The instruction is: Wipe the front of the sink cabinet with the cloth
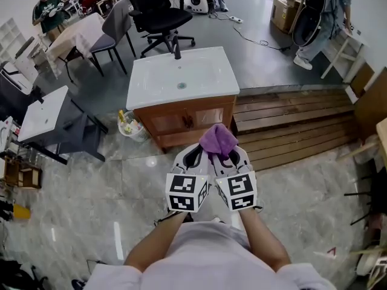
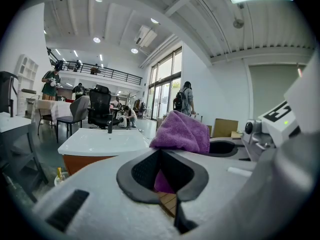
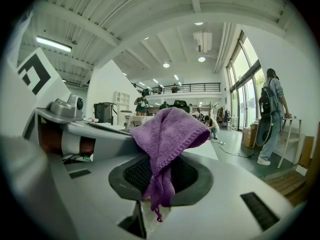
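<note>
Glossy floor (image 1: pixel 72 222) — cloth (image 1: pixel 217 139) in right tongs (image 1: pixel 230 156)

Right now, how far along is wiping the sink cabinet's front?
Done: the purple terry cloth is picked up, pinched by the left hand-held gripper and right hand-held gripper. In hand: it is held short of the brown wooden sink cabinet. Left: all the wiping; cloth and cabinet front are apart.

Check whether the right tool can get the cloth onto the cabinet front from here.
Probably yes. The right tool holds the cloth facing the cabinet front, apart from it; only floor shows between them, though a step closer may be needed.
</note>
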{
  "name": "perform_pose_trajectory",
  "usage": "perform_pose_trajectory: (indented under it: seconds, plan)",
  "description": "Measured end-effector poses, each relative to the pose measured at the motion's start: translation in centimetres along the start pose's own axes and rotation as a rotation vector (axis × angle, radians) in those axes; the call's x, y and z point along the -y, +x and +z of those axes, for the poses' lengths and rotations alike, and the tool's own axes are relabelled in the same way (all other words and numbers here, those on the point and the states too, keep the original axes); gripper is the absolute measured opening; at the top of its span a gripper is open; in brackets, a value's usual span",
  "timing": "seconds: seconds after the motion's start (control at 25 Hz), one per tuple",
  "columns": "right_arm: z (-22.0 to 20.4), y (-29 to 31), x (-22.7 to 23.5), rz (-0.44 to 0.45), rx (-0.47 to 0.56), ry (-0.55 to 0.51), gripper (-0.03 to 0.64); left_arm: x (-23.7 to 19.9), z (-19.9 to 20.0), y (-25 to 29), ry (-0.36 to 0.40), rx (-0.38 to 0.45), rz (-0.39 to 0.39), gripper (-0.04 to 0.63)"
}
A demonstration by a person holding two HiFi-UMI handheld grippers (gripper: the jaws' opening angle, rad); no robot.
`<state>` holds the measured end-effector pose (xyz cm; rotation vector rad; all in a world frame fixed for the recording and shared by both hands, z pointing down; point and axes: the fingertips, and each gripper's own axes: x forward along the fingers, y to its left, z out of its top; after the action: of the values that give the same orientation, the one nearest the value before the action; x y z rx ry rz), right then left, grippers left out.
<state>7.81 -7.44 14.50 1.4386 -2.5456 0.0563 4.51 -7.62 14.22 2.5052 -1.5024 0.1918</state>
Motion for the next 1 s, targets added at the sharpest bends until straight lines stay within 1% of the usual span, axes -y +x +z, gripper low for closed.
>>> perform_pose_trajectory:
  seconds: [0.36, 1.0]
  plan:
    - [0.17, 0.01, -0.32, -0.002, 0.013, -0.007, 0.077, -0.09, -0.09, -0.16, 0.010, 0.001, 0.000, 0.006]
    - [0.69, -0.10, -0.33, 0.006, 0.030, 0.010, 0.075, -0.04, 0.16, -0.17, 0.030, 0.004, 0.011, 0.006]
